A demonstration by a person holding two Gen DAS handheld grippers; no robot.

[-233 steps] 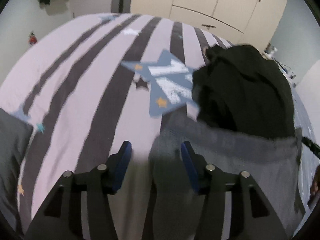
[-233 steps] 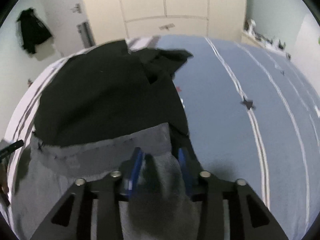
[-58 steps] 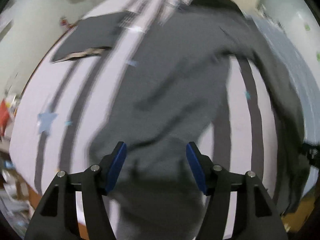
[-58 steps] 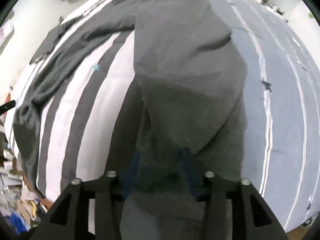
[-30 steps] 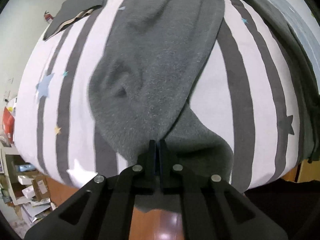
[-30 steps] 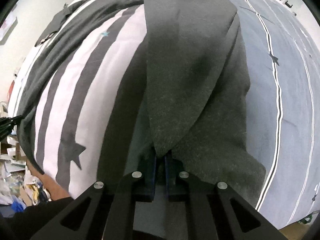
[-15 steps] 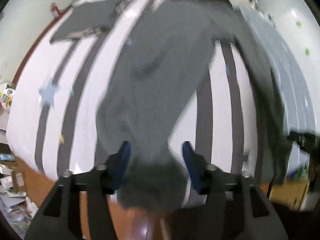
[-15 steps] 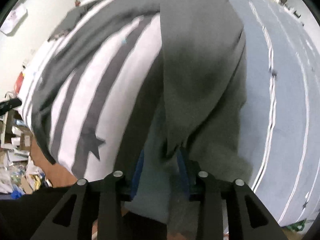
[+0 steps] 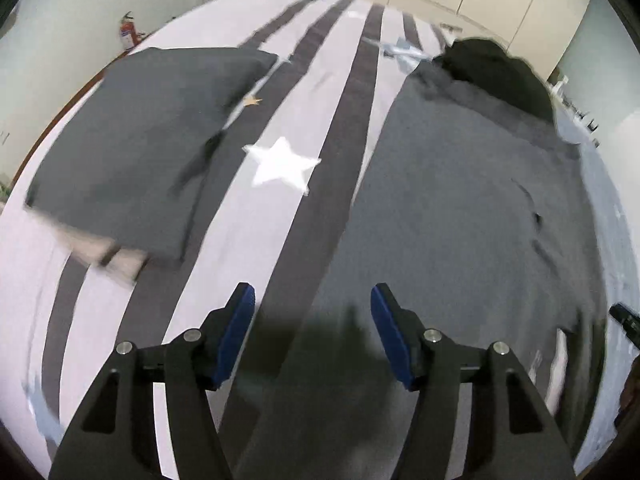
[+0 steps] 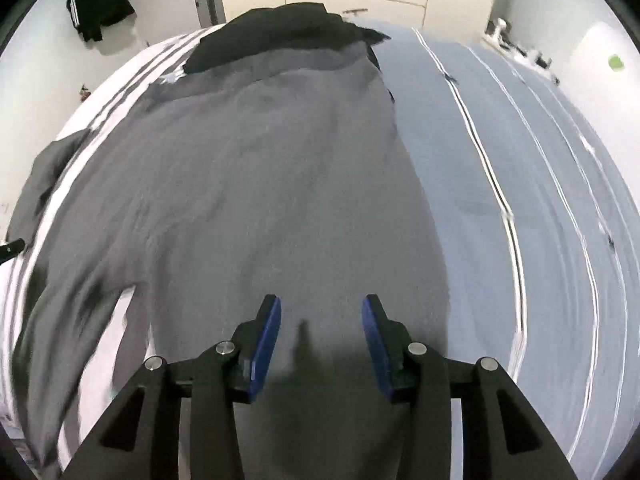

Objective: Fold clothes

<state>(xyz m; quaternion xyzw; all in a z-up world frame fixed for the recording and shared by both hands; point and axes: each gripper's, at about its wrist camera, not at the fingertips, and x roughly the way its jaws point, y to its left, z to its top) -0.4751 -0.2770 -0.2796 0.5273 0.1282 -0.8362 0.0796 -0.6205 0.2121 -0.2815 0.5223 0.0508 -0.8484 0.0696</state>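
We are now holding both grippers wide apart and empty: the left gripper (image 9: 312, 300) and the right gripper (image 10: 320, 312), which a second ago were pinched shut on the near hem of the grey garment (image 10: 260, 200), are hanging just above it with nothing between their blue pads. Having let go, we are leaving the garment lying spread across the middle of both frames on the bed (image 10: 540, 200), so the laying-out looks finished and the first fold is coming up. We are counting one grey garment spread out, one dark folded piece (image 9: 132, 132) at the left of the left view, one black heap (image 10: 272, 28) at the top centre, and one black jacket (image 10: 96, 4) hanging upper left.
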